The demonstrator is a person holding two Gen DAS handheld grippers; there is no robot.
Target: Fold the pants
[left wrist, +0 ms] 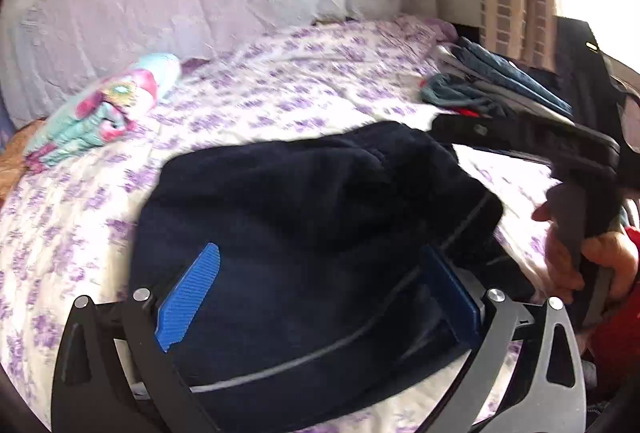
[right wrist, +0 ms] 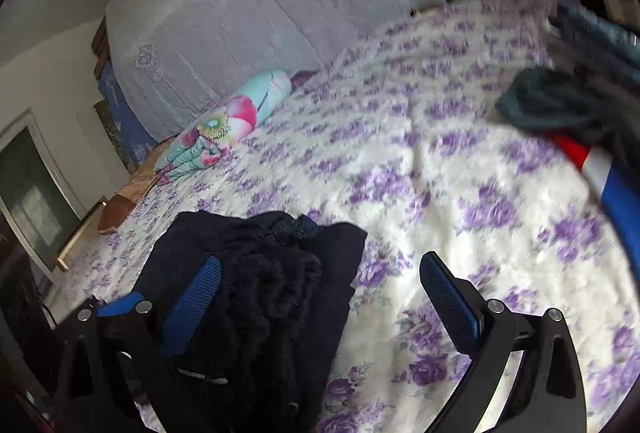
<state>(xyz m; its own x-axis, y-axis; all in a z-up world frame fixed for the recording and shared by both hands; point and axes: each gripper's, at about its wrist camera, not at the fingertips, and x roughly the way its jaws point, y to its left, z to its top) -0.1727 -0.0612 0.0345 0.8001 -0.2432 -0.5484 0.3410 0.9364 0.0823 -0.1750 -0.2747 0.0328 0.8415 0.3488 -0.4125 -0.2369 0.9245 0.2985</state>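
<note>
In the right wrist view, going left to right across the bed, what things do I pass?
Floral rolled blanket → dark navy pants → bare stretch of purple-flowered bedspread → pile of clothes at the right edge.

So the pants point(left wrist: 304, 233) are dark navy, almost black, some soft fleecy-looking fabric. They're already folded down into a chunky, roughly rectangular bundle lying flat on the bed. A thin pale stripe runs along the near side, curving with the fold. From the right wrist camera point(right wrist: 264, 297) the top layer looks rumpled and bunched in the middle, not smoothed out, with what looks like a ribbed edge poking up at the far end. The corners are a bit rounded and puffy rather than crisp. Nothing is pinching them right now.
</note>
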